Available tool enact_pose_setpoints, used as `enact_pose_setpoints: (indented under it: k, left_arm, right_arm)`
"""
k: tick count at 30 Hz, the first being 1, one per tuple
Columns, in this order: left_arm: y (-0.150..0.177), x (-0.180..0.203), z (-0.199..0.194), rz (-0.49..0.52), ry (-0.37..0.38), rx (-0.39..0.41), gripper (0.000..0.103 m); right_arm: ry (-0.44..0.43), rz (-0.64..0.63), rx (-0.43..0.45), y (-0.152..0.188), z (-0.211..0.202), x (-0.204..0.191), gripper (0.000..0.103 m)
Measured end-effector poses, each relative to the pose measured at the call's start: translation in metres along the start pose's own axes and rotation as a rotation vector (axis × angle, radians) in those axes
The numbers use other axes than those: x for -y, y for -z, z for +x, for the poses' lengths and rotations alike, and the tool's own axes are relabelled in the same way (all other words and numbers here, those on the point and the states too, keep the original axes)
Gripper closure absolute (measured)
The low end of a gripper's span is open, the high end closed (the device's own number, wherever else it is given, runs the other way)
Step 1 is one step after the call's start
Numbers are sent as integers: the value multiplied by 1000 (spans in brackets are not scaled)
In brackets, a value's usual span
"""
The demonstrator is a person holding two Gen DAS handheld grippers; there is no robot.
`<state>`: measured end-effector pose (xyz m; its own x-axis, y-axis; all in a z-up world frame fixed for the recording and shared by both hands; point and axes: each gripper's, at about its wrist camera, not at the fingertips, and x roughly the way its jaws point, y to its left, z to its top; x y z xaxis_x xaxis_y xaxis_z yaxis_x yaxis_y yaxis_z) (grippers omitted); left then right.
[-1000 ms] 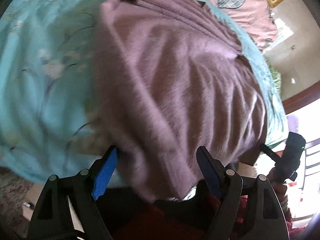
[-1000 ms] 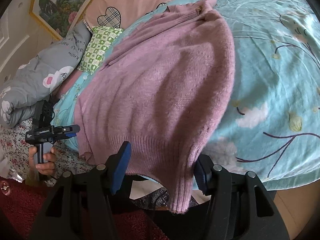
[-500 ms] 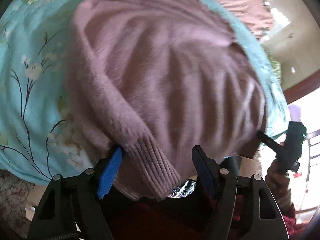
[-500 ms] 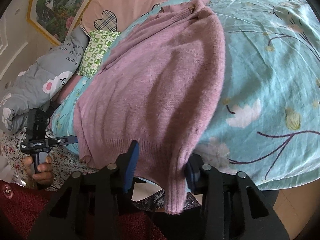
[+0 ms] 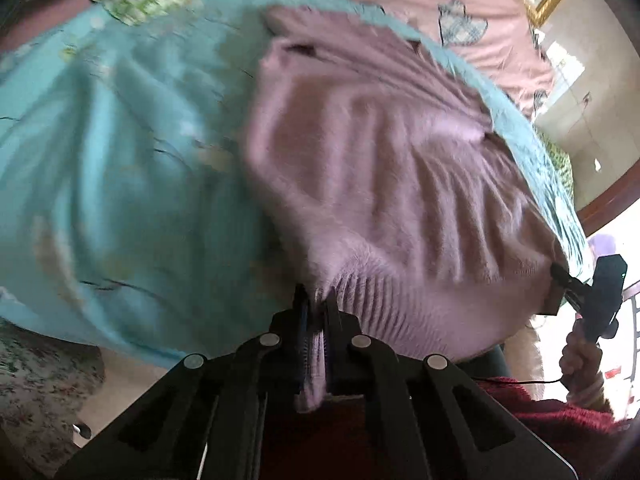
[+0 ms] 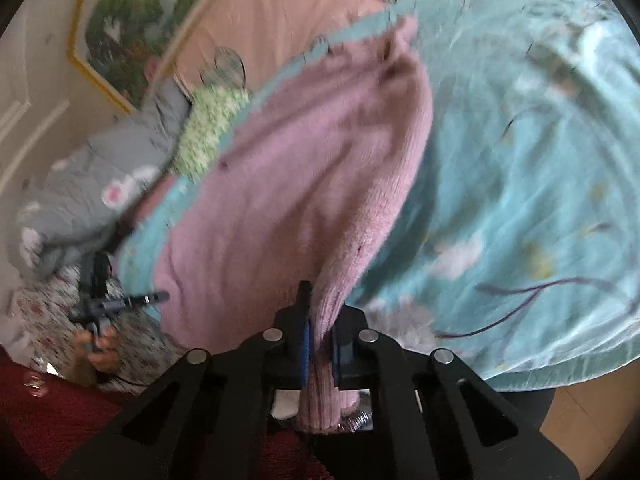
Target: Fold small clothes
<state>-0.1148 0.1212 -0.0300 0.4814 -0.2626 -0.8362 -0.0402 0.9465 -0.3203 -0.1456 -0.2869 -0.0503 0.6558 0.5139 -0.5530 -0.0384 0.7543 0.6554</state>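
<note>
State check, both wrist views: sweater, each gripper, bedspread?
pink sweater: spread flat on the bed, ribbed hem hanging over the near edge, pinched at both lower corners
left gripper: jaws just closed, shut on the hem
right gripper: jaws just closed, shut on the hem
blue floral bedspread: spread under the sweater

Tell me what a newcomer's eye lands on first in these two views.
The mauve knit sweater spread over the turquoise floral bedspread fills both views. Its ribbed hem is pinched at both near corners: the left tool and the right tool have each just closed on it.
</note>
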Motion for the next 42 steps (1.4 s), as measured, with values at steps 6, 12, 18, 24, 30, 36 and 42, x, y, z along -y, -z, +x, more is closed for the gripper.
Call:
enact_pose_setpoints:
  k: [6,12,18,24,30,36,42]
  left_arm:
    - [10,-11,8,19,36,-9,98]
    - [20,-19,31,-25,46,-93,75]
    - [10,-29,30,-89,150,-52,40]
    - [5,-6,38,-27,124,-31,35]
    - [8,18,38,82,128,-11,96]
    - [15,14,31,97,150,26,98]
    - [-5,16,1,64,246,118,98]
  right_arm:
    - [29,-15,-101,9,18,6,95]
    - [-3,69,-144,13,28,21,91]
    - [-49,81,-163,12,30,23,80]
    - [-88,63,-180,18,43,22,79]
    - [-96,-20,-204,19,50,8,85]
    - [-106,-60,-220,17,43,8,93]
    - [-258,-15,-139,-4,31,-4,94]
